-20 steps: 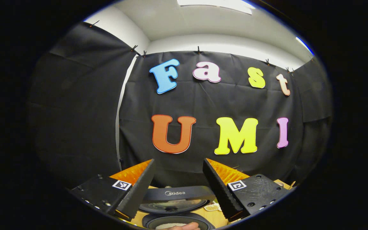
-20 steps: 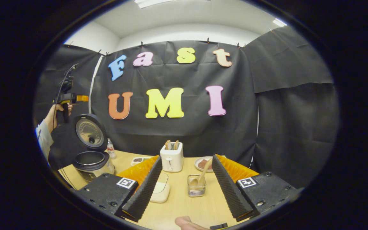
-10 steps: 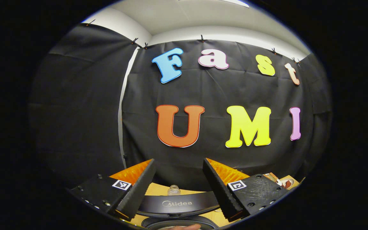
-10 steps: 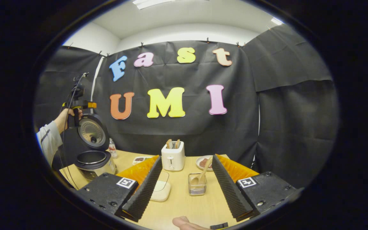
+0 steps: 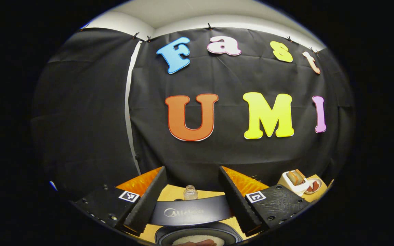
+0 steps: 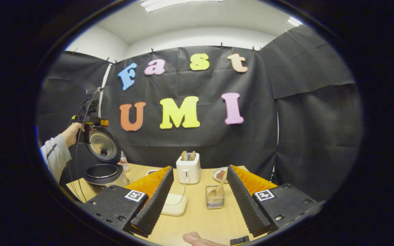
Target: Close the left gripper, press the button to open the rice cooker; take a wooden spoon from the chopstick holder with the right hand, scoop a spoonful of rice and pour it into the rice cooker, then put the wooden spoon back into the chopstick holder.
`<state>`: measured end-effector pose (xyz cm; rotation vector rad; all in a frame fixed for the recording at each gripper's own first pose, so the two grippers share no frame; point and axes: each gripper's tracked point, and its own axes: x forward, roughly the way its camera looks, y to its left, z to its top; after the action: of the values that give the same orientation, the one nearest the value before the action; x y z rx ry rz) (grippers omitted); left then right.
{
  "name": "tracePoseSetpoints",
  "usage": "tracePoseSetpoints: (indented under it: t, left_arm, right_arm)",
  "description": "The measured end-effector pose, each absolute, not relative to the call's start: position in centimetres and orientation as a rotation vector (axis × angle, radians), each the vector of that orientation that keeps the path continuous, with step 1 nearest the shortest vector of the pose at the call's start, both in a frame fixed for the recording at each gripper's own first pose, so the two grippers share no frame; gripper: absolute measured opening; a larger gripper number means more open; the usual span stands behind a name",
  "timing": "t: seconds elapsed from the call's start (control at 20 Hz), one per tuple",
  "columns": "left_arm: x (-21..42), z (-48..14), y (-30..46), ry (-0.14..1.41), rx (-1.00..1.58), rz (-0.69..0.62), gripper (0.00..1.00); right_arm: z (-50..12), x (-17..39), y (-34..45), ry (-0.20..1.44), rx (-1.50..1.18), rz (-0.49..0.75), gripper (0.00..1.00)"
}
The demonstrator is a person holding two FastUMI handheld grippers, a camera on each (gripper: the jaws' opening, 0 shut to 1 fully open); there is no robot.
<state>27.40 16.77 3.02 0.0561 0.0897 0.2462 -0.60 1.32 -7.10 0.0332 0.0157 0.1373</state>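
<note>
On the desk (image 6: 197, 218) at left, rice cooker (image 6: 102, 171) with round lid raised, dark inner pot exposed, wooden spoon (image 6: 219, 188) leaning in wire chopstick holder (image 6: 214, 201) mid-desk, left hand-held gripper (image 5: 189, 196) released above cooker, right hand-held gripper (image 6: 199, 194) released.

table (image 6: 197, 218): pale wood grain | toaster (image 6: 188, 169): white | rice cooker (image 6: 103, 172): black lid, silvery body | wooden spoon (image 6: 219, 190): light tan | sleeve (image 6: 55, 155): grey, dark stripe

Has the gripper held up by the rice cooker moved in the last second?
Yes. In the right gripper view the left gripper has come down and toward the rice cooker, now level with the top of its raised lid.
</note>
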Motion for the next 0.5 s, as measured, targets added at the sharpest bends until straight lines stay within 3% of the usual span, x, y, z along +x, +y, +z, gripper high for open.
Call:
tracePoseSetpoints:
  t: [0.05,0.1,0.5]
  left_arm:
    - [27.1,2.6,16.5,0.107,0.050,0.245,0.99]
    - [26.7,2.6,16.2,0.113,0.051,0.244,0.99]
    - [22.3,-0.8,14.0,0.204,0.007,0.218,0.99]
  right_arm:
    - [-7.0,-0.8,1.3,0.014,0.034,0.135,0.95]
    - [-7.0,-1.0,1.4,0.014,0.033,0.137,1.00]
    - [-6.9,-3.0,2.8,0.009,0.029,0.182,1.00]
